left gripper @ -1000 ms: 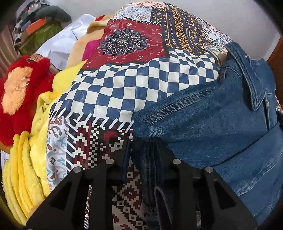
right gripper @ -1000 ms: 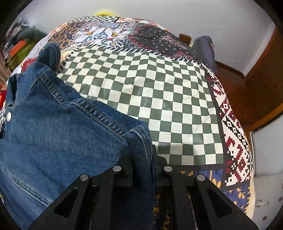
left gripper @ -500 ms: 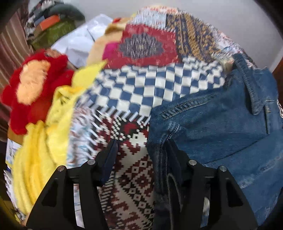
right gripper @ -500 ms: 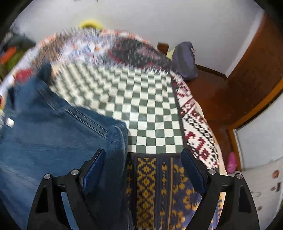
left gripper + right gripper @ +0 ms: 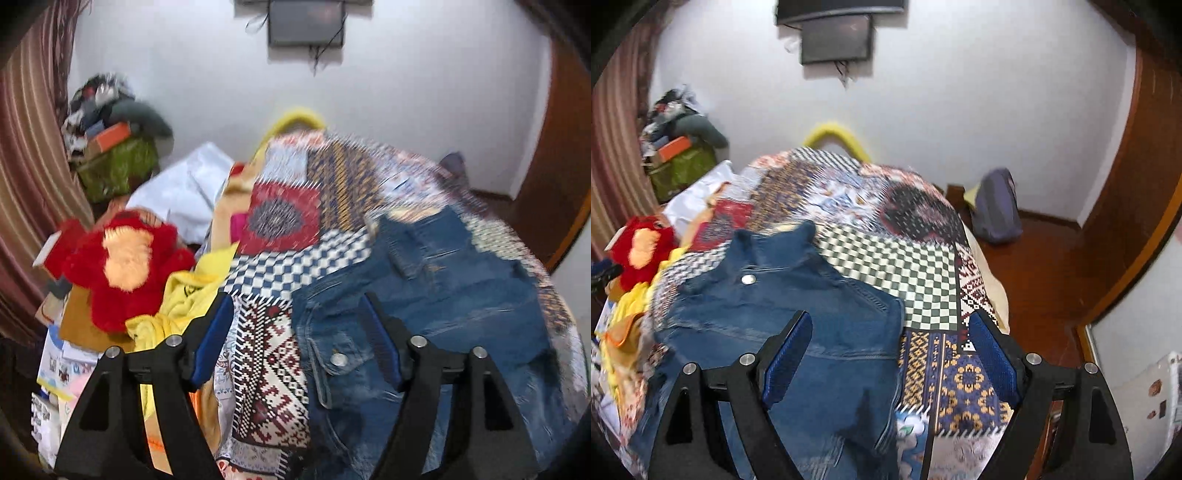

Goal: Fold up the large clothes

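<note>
A blue denim jacket [image 5: 783,314] lies spread on the patchwork bedspread [image 5: 897,266], collar toward the far wall. In the left wrist view the denim jacket [image 5: 443,302] fills the right half, its left edge below my left gripper [image 5: 297,321]. That gripper's jaws are opening, and nothing is pressed between the blue pads. My right gripper [image 5: 890,343] hangs above the jacket's right edge, wide open and holding nothing. Both grippers are lifted clear of the cloth.
A red plush toy [image 5: 122,266] and yellow cloth [image 5: 177,306] crowd the bed's left side, with boxes and a heap of clothes [image 5: 107,147] beyond. A wall screen [image 5: 834,37] hangs ahead. A dark bag [image 5: 995,206] sits on the wooden floor right of the bed.
Both grippers let go of the jacket edges they pinched and rose away from the bed. The jacket now lies flat below them, and the far wall has come into view.
</note>
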